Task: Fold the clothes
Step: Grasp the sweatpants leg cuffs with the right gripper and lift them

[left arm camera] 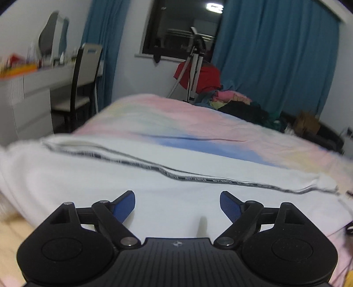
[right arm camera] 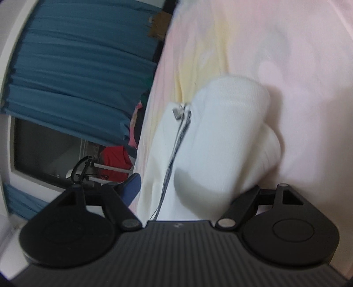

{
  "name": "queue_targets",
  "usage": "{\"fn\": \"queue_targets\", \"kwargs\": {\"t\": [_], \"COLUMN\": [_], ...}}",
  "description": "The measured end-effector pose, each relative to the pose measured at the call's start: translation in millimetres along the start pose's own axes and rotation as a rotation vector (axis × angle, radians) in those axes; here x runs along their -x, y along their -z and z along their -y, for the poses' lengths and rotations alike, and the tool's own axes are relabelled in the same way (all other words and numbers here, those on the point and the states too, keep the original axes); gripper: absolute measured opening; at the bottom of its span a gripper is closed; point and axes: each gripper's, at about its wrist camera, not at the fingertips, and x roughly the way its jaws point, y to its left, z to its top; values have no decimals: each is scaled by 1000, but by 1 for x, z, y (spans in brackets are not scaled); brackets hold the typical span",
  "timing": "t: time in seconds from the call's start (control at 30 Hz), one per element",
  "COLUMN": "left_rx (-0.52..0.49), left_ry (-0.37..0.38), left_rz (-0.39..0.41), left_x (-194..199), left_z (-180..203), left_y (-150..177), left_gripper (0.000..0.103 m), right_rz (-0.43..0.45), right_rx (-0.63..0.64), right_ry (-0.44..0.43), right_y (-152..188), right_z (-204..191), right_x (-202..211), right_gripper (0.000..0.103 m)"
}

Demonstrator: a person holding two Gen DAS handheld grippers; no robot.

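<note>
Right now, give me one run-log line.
left gripper: jaws open, empty | right gripper: jaws around white garment, grip unclear | bed sheet: pastel

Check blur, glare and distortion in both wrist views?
Left wrist view: motion smear on the desk and white garment, lamp reflection glaring in the window, fisheye bending the curtains. Right wrist view: soft throughout, white garment blurred, its shadow falling on the pastel bedsheet.

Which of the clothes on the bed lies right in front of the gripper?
The white garment with the dark zipper line, spread under the left gripper. The dark, pink and yellow clothes pile lies at the bed's far end.
</note>
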Motion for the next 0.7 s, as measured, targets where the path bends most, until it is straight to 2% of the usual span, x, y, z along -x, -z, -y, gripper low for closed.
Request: {"fn": "queue_targets", "kwargs": {"t": [0.07,0.17,0.23,0.27,0.3,0.37,0.43,0.5,0.57,0.63,0.7], "left_rx": [10,-18,-66,-102,-126,-157,-166,-177,-194,-205,-204], "left_ry": [13,15,-7,-27,-38,-55,-70,-87,-96,-103,-105], "left_rz": [0,1,1,3,4,8,1,-14,-34,-36,-41], "left_x": [-11,-26,-37,-43,-47,-52,-62,-71,-78,-80,-81], "left_z": [10,22,35,47,53,62,65,67,67,69,71], "left_y": [9,16,20,23,25,30,32,34,35,37,37], "left_gripper": [86,86,86,87,89,91,91,91,91,92,93], "right_rz": [0,6,24,33,44,80,141,156,149,118,85], "right_rx": [36,46,70,77,79,64,88,110,126,65,-12], "right_ry": [33,40,69,99,120,119,103,102,131,143,111], "right_y": [-2,-9,-13,-14,-16,-20,-23,-22,-19,-20,-23], "right_z": [-1,-2,-2,-2,-1,1,-4,-10,-12,-3,8], "right_x": [-8,-15,-16,-16,-15,-9,-3,-3,-8,-13,-14], "right_gripper": [68,66,50,33,22,16,15,16,18,20,26]}}
